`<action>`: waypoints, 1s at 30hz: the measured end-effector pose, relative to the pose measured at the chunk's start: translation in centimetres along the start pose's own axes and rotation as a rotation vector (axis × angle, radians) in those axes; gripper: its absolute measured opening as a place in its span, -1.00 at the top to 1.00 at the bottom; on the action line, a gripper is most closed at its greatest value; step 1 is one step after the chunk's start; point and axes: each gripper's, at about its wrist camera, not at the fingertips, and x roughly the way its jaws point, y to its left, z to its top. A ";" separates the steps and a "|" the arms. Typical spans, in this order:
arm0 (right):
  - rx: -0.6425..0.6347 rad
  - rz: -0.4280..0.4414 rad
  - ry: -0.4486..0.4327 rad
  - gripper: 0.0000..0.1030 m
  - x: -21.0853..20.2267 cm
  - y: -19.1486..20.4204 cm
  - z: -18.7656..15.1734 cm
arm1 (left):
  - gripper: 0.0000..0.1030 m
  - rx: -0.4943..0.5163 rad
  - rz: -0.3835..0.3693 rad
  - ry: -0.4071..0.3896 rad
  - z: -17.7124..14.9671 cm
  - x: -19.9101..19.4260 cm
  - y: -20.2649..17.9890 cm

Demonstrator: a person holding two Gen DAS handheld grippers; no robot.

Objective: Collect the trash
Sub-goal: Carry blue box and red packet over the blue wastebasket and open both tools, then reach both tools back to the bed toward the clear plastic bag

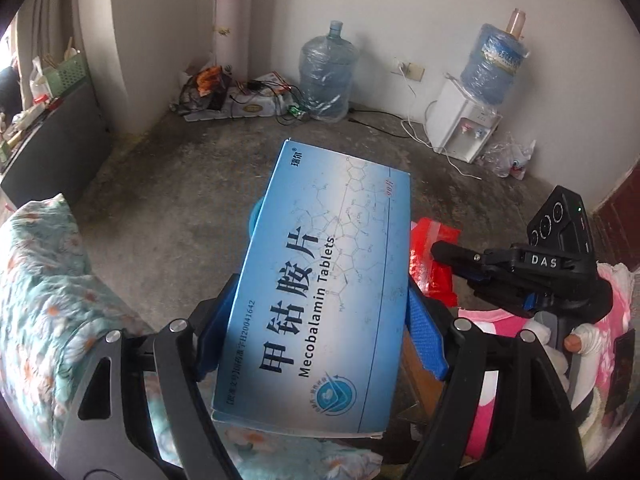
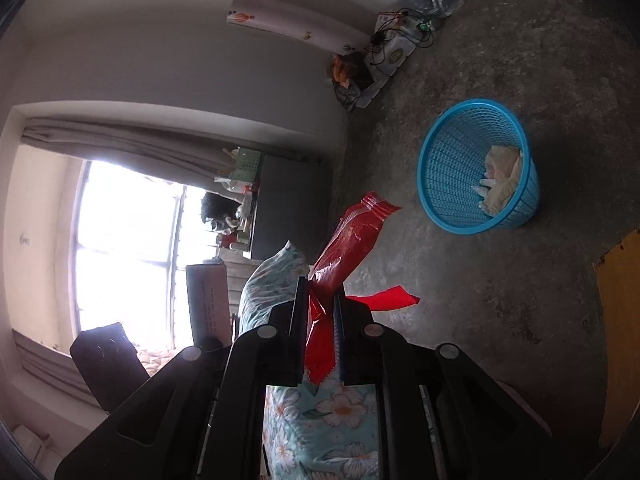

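A blue Mecobalamin tablet box fills the middle of the left wrist view. My left gripper is shut on it, its blue pads pressing on the box's long sides. A sliver of the blue mesh basket shows behind the box. To the right, my right gripper holds a red plastic wrapper. In the right wrist view, the right gripper is shut on that red wrapper, which sticks out past the fingertips. The blue basket stands on the concrete floor beyond, with crumpled pale trash inside.
A floral quilt lies at the left and pink cloth at the right. Along the wall stand a water jug, a dispenser and tangled cables. A yellow board lies on the floor.
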 end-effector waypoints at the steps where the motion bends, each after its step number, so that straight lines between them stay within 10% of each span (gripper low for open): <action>1: 0.017 -0.012 -0.011 0.78 0.3 -0.7 0.5 | -0.41 -0.009 -0.014 0.025 0.9 1.4 0.2; 10: 0.159 -0.084 -0.071 0.72 6.9 -6.3 7.6 | -0.51 -0.077 -0.024 0.088 7.7 13.7 1.6; 13: 0.220 -0.117 -0.011 0.09 10.7 -9.4 9.9 | -0.64 -0.135 0.031 0.071 9.2 16.9 2.6; 15: 0.260 -0.192 -0.015 0.03 12.0 -11.2 10.2 | -0.64 -0.179 0.025 0.070 9.5 17.8 3.3; 30: 0.001 -0.178 0.003 -0.16 7.7 -6.4 5.8 | -0.64 -0.204 -0.059 -0.114 6.0 4.9 4.4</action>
